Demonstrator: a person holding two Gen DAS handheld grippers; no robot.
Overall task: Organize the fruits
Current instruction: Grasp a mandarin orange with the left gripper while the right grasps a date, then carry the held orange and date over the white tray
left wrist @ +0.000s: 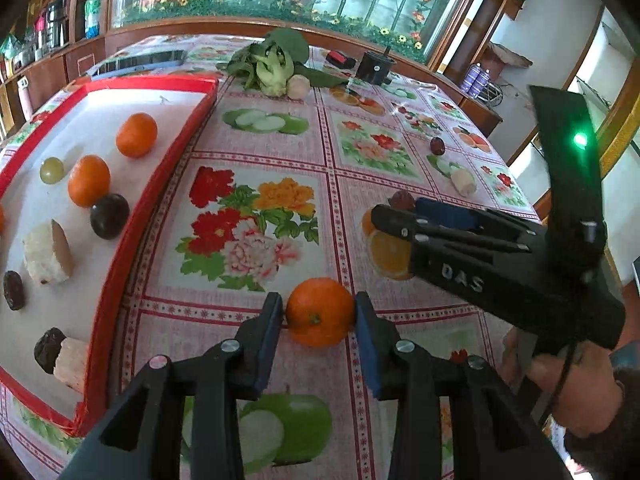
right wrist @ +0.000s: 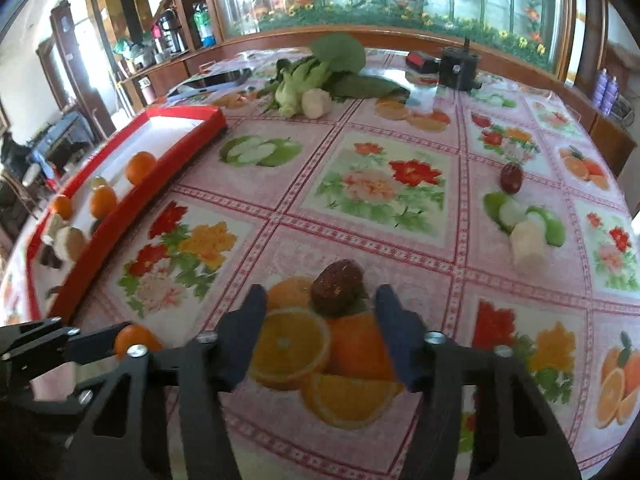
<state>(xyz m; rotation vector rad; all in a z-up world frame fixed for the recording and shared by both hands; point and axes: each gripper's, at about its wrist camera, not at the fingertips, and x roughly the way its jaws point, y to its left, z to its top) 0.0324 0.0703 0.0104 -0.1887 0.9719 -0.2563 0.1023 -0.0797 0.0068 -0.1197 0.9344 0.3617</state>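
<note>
While left claw point(left wrist: 320, 316) grips orange point(left wrist: 320, 312), right claw point(right wrist: 320, 308) straddles date point(right wrist: 338, 288)

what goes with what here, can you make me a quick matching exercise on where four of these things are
Things:
1. loose orange
2. dark brown fruit
3. green grape
4. leafy greens

Places:
a. inside the red tray
b. between the pads of the left tongs
c. at the far end of the table
d. on the cloth between the pads of the right tongs, with gaps on both sides

Pairs: 1-b, 2-d, 3-a, 4-c
</note>
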